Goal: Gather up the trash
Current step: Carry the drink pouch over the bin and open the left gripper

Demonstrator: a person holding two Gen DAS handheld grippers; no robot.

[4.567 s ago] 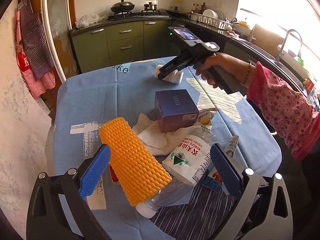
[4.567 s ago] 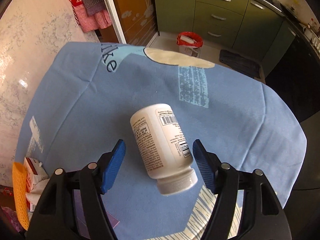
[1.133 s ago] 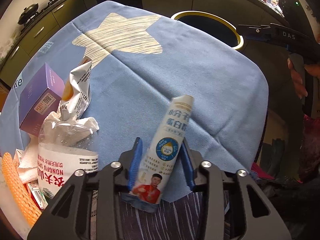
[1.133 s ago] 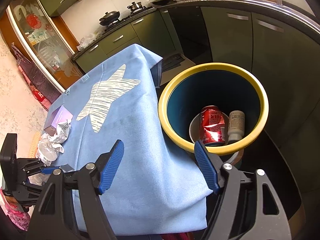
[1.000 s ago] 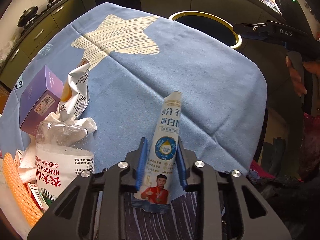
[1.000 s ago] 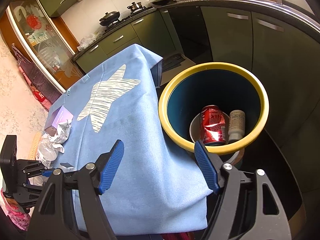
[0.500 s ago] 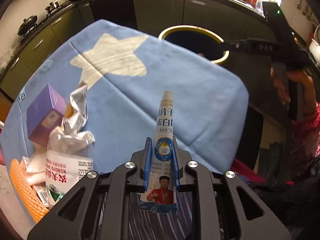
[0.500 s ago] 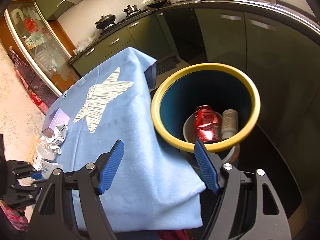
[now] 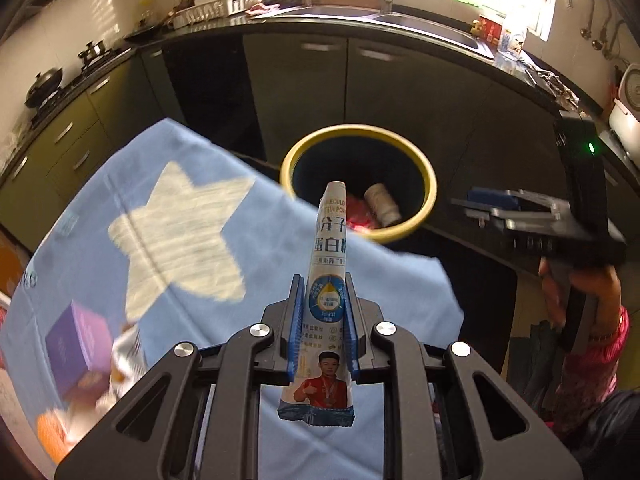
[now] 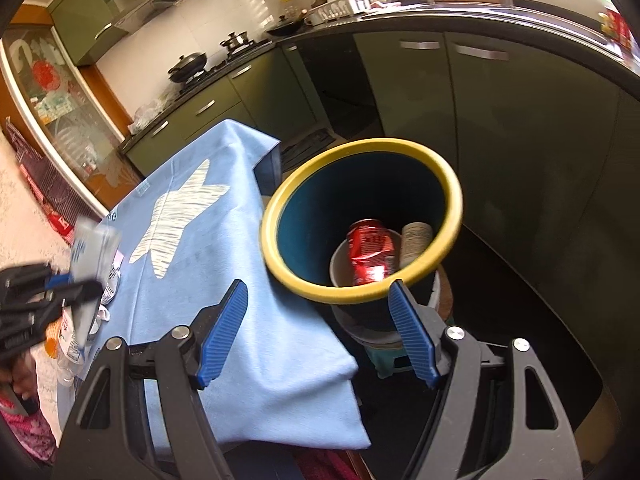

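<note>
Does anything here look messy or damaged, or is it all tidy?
The red can in the yellow-rimmed bin is crushed, lying beside a white bottle. A heap of wrappers and a purple box sits at the blue tablecloth's far end, too blurred to detail.

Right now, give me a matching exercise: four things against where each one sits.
Things:
1. sachet
2. red can
3. purple box
4. wok

Places:
A. on the stove
B. on the blue cloth
C. between the left gripper's pads
D. inside the yellow-rimmed bin

Pairs: 1-C, 2-D, 3-B, 4-A
</note>
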